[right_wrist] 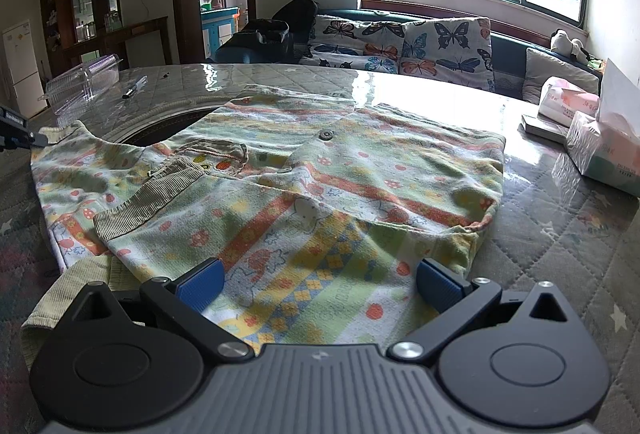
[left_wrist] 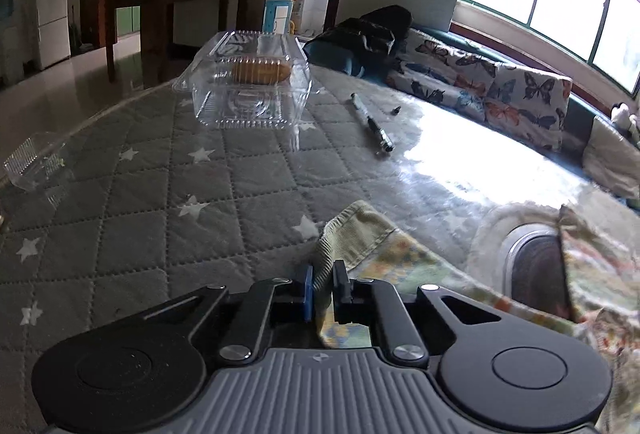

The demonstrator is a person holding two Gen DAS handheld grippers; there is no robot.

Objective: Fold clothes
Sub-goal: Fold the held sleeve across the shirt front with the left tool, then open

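A small patterned shirt in green, orange and yellow, with ribbed cuffs, lies spread on the quilted star-print table cover. My right gripper hovers open over the near hem, its blue pads wide apart with cloth below them. In the left wrist view my left gripper is shut on the ribbed cuff of a sleeve, the cloth pinched between its pads. The same gripper's tip shows at the far left of the right wrist view, at that sleeve's end.
A clear plastic box with a bun inside, a smaller clear lid, a pen and its cap lie on the far table. Tissue packs stand at the right. A butterfly-print sofa runs behind.
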